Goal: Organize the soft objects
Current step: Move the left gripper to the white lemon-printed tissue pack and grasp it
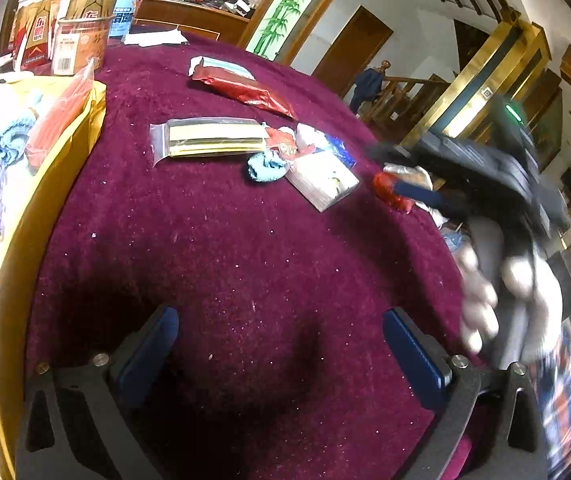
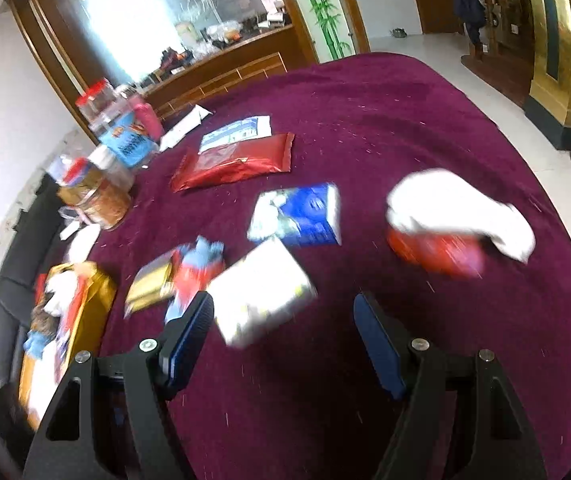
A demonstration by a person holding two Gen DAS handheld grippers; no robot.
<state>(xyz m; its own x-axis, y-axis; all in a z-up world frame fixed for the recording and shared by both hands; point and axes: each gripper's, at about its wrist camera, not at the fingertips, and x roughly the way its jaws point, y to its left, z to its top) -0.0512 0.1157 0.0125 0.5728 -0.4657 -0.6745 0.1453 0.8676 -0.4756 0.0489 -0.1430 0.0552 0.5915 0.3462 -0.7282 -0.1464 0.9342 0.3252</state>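
Both grippers spread, holding nothing: left gripper (image 1: 281,344), right gripper (image 2: 283,332) above the cloth (image 2: 365,120). Soft items mid-table: blue sock (image 1: 265,166) touching a white pack (image 1: 325,184), red-white bundle (image 2: 445,224) off to the right. All light, limp, compressible; pinch the sock at its bunched middle, not an edge. Yellow box (image 1: 85,120) at table's left edge already holds a red pack (image 1: 57,120) and knitwear, probably more socks; blurred. Jars (image 2: 97,196) behind, irrelevant.

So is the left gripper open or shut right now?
Open. The left gripper's blue-padded fingers stand wide apart over the maroon velvet tablecloth, nothing between them.
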